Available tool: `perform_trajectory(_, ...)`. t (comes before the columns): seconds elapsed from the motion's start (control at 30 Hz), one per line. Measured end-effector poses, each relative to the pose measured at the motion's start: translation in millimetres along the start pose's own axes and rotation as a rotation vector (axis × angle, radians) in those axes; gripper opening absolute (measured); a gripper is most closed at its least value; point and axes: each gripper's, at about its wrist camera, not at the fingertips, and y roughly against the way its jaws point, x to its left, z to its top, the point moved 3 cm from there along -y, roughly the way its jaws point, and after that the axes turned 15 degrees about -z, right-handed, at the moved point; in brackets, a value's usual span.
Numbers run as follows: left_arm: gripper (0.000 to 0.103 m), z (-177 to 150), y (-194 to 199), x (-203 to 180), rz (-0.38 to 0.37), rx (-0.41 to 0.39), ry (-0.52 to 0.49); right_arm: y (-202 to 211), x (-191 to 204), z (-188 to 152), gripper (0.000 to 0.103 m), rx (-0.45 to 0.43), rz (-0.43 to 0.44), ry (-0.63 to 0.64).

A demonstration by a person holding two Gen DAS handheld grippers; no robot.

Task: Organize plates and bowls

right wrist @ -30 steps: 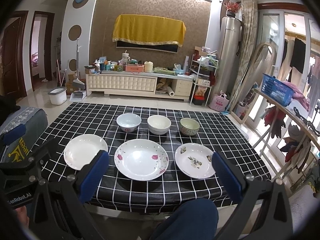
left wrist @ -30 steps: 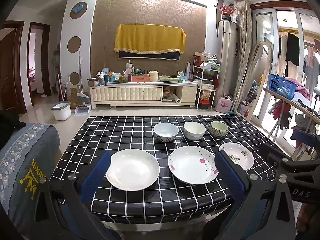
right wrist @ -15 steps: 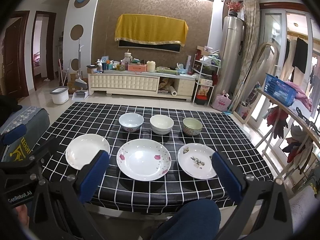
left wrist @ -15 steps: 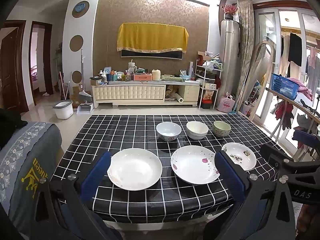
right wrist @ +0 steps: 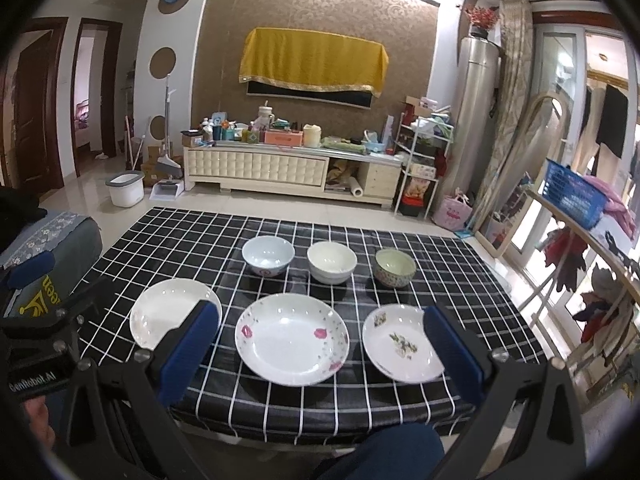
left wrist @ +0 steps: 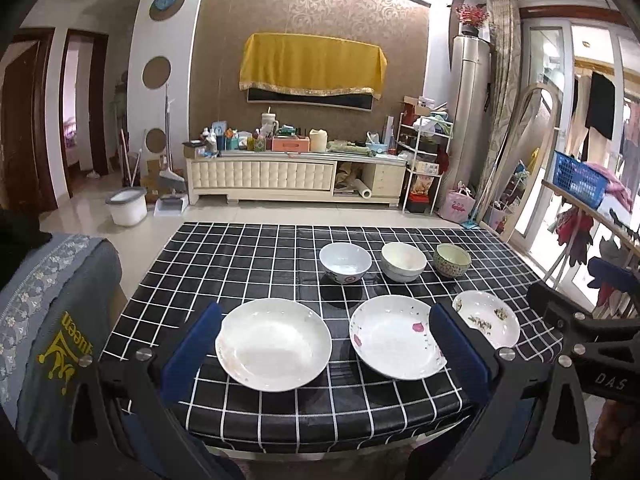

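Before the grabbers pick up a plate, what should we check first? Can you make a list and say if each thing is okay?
1. Left gripper open and empty: ok.
2. Right gripper open and empty: ok.
3. Three plates lie flat and apart, the plain plate, the pink-flower plate and the small plate: ok.
4. Three bowls stand upright in a row behind them, the blue-white bowl, the cream bowl and the patterned bowl: ok.
5. Nothing stacked yet: ok.
6. Plates clean enough to stack: cannot tell.
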Motion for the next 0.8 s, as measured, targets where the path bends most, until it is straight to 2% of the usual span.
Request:
perform_trajectory(0.17,0.103,18,-16,21,0.042,0.01,-0.004,-19,17,23,0.103,-0.038,0.051,0.033)
perform_trajectory(0.33,0.103,25,-39,53,0.077,0.058,0.011,-47,60,34,0.103,-0.044,0.114,0.139)
perform_trajectory(0.47,0.103,25,-62,86,0.107,0.102,0.052,-75,100,36,0.103,-0.013,0.191,0.205)
perform_trajectory(0.6,0.103,18,-84,120,0.141,0.162,0.09,-104,130,34,0.103,0.026,0.221,0.247)
perform_trajectory(0.73,0.103,3,-105,157,0.176,0.222,0.152,-135,159,24,0.103,0.096,0.26,0.258)
perform_trajectory(0.8,0.103,-6,-114,172,0.179,0.242,0.193,-150,172,16,0.103,0.169,0.293,0.259)
